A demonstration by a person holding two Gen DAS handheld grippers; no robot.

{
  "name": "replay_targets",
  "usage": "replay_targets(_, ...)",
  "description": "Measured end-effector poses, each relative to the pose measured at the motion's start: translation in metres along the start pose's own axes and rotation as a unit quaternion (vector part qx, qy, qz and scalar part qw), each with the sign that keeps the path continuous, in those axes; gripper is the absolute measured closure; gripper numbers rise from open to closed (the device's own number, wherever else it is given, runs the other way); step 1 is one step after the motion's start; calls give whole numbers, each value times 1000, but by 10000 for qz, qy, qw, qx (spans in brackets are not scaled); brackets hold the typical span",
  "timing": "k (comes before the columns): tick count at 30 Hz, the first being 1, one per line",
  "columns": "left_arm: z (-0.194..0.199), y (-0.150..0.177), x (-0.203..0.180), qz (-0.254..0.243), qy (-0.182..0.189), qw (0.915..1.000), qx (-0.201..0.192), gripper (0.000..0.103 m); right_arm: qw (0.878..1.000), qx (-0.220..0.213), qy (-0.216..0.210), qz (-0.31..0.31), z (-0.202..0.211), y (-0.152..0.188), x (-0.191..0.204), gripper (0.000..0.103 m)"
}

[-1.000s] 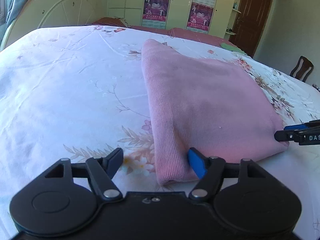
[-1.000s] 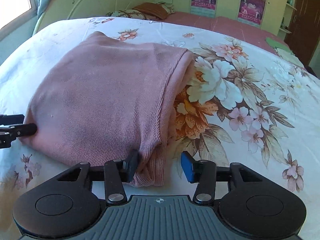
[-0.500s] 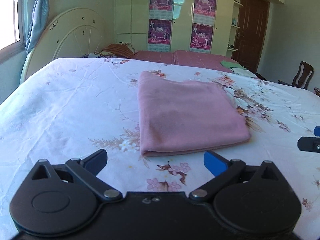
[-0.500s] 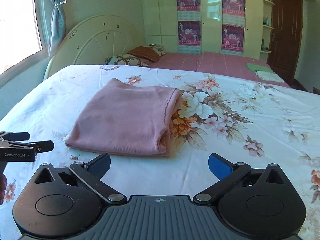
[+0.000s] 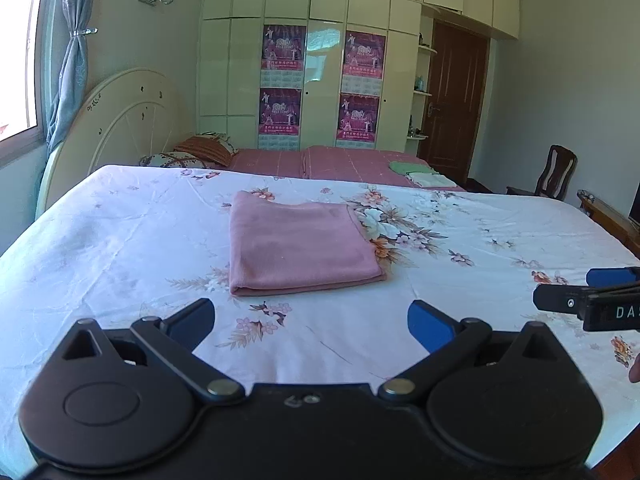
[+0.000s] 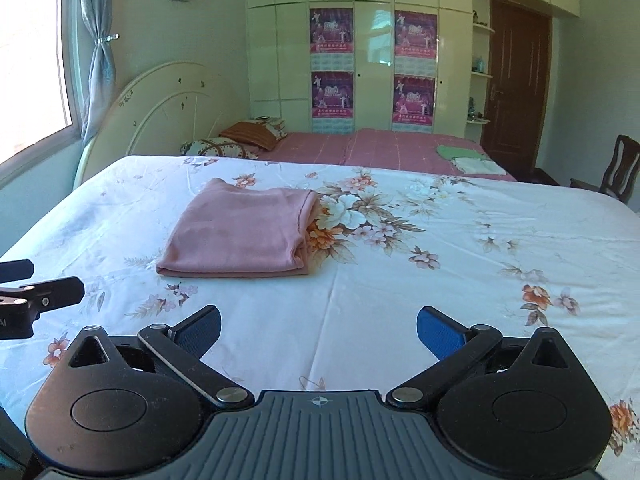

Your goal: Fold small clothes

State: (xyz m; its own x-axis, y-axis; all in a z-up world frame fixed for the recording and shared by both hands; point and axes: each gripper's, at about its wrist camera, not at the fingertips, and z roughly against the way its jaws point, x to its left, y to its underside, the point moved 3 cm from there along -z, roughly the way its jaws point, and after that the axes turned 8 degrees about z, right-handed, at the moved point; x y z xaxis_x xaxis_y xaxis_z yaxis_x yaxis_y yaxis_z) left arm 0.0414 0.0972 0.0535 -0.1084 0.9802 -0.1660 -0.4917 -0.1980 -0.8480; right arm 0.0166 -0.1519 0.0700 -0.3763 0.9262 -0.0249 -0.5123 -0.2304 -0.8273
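Both tools, left tool (image 5: 311,322) and right tool (image 6: 319,330), gape wide, empty. Ahead lies the folded pink garment (image 5: 298,244): soft, light, limp; pinch its near folded edge.

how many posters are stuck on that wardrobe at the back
4. Upper left poster and lower left poster on one door, upper right poster and lower right poster on the next. None looks hidden.

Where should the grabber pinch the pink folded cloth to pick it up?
Probably the pink folded cloth at its near edge, coming in low from the front. The stacked layers make a thick lip there, facing both open grippers.
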Motion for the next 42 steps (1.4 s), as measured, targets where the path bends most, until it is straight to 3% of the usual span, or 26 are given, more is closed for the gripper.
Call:
replay_targets(8, 38, 6, -6, -34, 18, 9999, -157, 0, 9997, -238, -22, -13, 55, 12, 9, 0)
replay_targets(16, 54, 4, -13, -101, 64, 9994, -329, 0, 9990, -436, -35, -12, 79, 10, 10, 0)
replay_targets(42, 65, 2, -15, -177, 91, 9986, -481, 0, 9983, -579, -111, -22, 86, 8, 9, 0)
